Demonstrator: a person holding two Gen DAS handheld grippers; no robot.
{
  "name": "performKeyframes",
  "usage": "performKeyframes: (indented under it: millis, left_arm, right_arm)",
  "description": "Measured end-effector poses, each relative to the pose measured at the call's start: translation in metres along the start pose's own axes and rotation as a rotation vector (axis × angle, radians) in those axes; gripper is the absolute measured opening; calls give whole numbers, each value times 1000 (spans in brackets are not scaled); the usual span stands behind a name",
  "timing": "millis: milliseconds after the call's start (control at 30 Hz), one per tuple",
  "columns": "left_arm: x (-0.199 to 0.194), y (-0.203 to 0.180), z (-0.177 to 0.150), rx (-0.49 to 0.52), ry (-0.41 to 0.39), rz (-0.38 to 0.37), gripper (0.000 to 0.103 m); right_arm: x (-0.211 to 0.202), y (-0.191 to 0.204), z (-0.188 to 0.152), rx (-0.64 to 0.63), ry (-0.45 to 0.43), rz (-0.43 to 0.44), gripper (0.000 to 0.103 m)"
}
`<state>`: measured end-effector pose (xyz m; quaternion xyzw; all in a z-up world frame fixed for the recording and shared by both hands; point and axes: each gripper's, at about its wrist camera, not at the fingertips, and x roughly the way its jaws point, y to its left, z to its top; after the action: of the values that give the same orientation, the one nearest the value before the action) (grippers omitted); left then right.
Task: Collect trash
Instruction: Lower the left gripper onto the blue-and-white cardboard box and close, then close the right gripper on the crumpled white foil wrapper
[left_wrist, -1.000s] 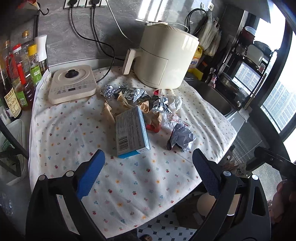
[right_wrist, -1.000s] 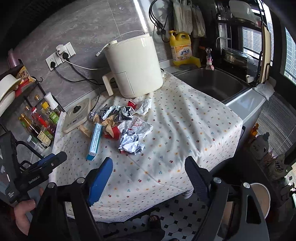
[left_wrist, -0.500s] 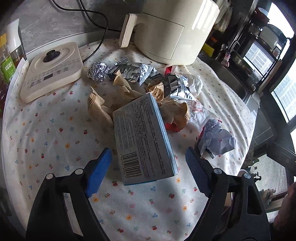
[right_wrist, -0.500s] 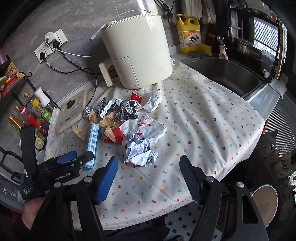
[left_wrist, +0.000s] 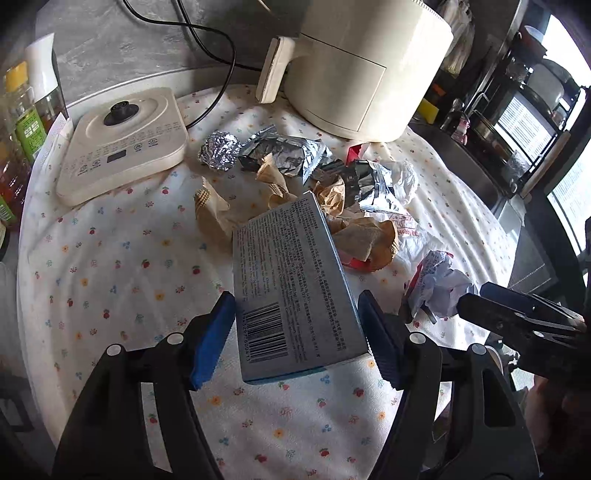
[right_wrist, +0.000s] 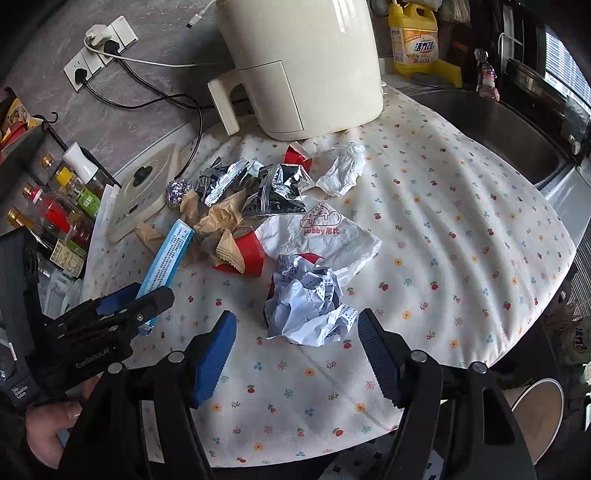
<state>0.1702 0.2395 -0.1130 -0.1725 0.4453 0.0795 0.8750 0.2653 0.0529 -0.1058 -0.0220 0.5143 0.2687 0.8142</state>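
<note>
The counter (right_wrist: 461, 229), under a flower-print cloth, carries a cream air fryer (right_wrist: 303, 66), a flat control base (left_wrist: 125, 144), a blue box (left_wrist: 291, 284), a foil ball (left_wrist: 218, 151), wrappers and crumpled paper (right_wrist: 310, 306).

left wrist: near, steeply down | right wrist: same; shared: trash pile (left_wrist: 325, 192)
</note>
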Motion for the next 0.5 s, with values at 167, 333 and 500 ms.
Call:
performKeyframes:
  millis: [167,333,500]
  left_arm:
    - [-19,12,-14,-98,-47,35,68]
    - [-38,12,-26,-172,-113,43,68]
    - [-54,-13,-27,-153,-156,48,68]
  right_arm:
    - [15,-6,3,-27,46,52,28]
    - [-15,-11,3,-66,-27,111,26]
    - [-55,-37,-1,-53,-92,123,26]
